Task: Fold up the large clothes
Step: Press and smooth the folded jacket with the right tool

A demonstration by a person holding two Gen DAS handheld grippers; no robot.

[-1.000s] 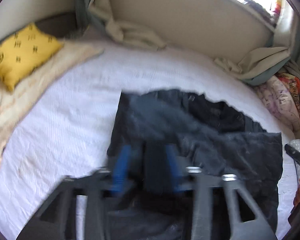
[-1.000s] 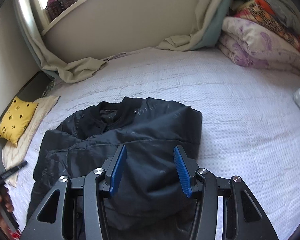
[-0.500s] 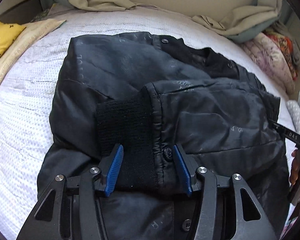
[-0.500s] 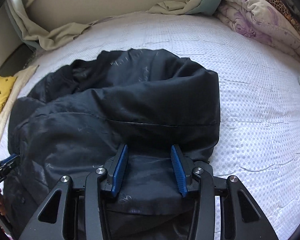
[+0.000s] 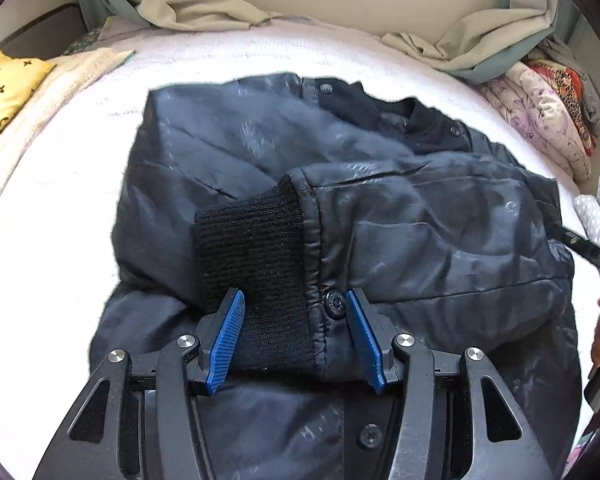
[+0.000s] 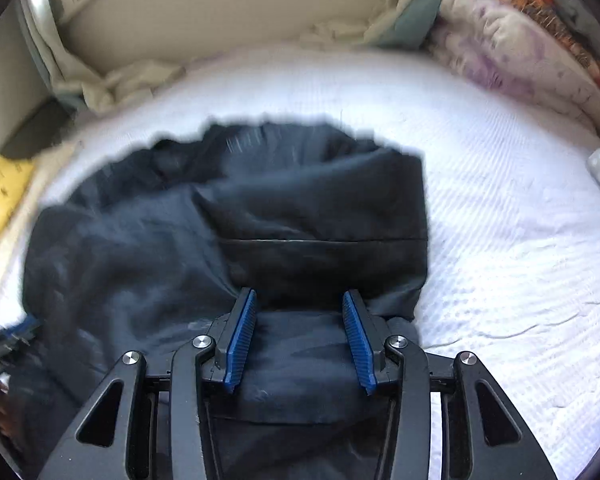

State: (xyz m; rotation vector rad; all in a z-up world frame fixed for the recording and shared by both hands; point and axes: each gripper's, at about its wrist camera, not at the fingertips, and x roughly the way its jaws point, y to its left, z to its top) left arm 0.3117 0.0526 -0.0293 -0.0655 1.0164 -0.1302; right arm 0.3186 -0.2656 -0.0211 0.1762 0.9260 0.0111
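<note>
A large dark navy jacket [image 5: 228, 160] lies on the white bedspread [image 5: 52, 216], sleeves folded across its front. My left gripper [image 5: 294, 300] is open, its blue pads on either side of the black knit cuff [image 5: 252, 248] of the top sleeve, low over it. In the right wrist view the same jacket [image 6: 140, 240] lies under my right gripper [image 6: 300, 300], which is open with dark fabric between its pads at the jacket's right side. That view is blurred. The right gripper's edge [image 5: 588, 248] shows at the right of the left wrist view.
A yellow patterned cushion [image 5: 8, 88] and a cream towel [image 5: 60, 80] lie at the left. Beige curtains [image 5: 204, 4] bunch along the far wall. Folded floral quilts [image 6: 520, 44] are stacked at the far right. White bedspread [image 6: 520, 248] stretches to the right of the jacket.
Both grippers have come down from above and closer to the jacket. The left one has settled over the knit cuff. Both have stayed open.
</note>
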